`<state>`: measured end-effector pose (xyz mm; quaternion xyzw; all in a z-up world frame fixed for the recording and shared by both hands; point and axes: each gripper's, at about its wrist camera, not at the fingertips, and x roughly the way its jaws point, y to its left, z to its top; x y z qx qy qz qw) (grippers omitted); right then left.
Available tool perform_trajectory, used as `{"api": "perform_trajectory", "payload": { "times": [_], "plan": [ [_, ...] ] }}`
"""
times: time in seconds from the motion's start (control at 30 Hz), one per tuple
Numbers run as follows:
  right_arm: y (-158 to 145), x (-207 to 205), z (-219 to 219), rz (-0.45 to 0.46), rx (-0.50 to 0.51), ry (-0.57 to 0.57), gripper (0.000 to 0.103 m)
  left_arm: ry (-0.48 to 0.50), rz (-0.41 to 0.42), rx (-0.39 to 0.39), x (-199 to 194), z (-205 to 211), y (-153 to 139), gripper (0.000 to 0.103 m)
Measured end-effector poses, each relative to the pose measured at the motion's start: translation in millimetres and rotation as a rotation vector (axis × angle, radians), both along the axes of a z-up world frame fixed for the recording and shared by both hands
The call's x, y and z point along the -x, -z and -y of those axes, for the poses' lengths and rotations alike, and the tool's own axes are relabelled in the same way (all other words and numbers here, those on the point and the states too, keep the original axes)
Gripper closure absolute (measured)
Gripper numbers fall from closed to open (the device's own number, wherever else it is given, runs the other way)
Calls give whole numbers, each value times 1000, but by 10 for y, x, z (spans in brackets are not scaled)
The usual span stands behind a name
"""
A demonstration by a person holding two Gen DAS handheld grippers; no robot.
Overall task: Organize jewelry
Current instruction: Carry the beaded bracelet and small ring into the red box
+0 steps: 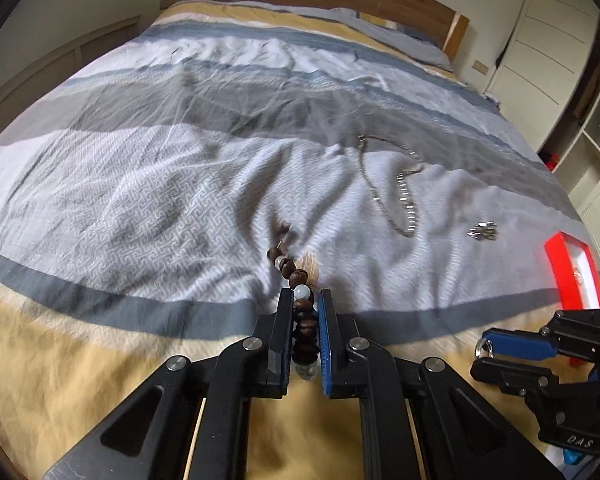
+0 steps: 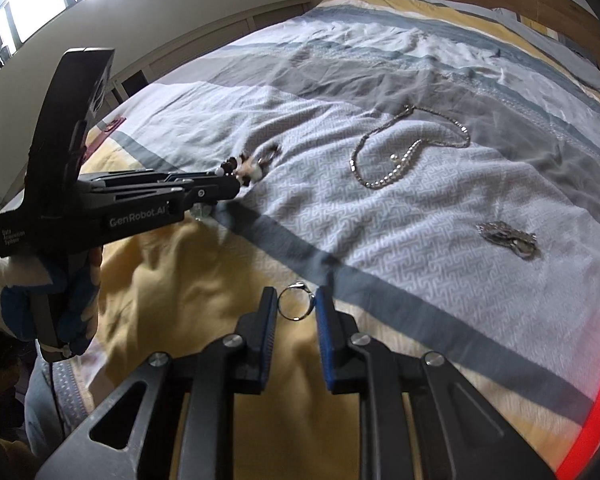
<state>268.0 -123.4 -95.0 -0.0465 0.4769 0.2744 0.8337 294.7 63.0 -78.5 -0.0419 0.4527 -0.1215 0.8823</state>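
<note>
Black linkage arms fill the bottom of both wrist views. Between the pads of the left gripper runs a bracelet of dark wooden beads with a few pale ones; the jaws are clenched on it, and its free end with a light tassel trails onto the bedspread just beyond the fingertips. The right gripper is clamped on a silver ring, held upright between its blue pads above the yellow band of the bedspread.

Taking the ring as the landmark: a silver chain necklace lies in a loose loop well beyond it on the grey patterned stripe, a small heap of silver jewelry lies beyond it and to its right, and a red box sits at the bed's edge further right, with something small and shiny inside that I cannot make out. To the ring's left a gloved hand grips the left tool's handle.
</note>
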Motion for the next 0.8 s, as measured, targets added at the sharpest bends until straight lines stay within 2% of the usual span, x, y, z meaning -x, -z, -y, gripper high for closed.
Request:
{"api": "perform_trajectory", "payload": {
  "times": [0.43,0.63,0.8],
  "plan": [
    [-641,606,476,111,-40,81,85,90,109,1,559,448,-673,92],
    [-885,927,913,165,-47,156,85,175,156,7,795,944,-931,92],
    [-1025,1181,1413,204,-44,245,85,275,189,22,941,1527,-1131,92]
  ]
}}
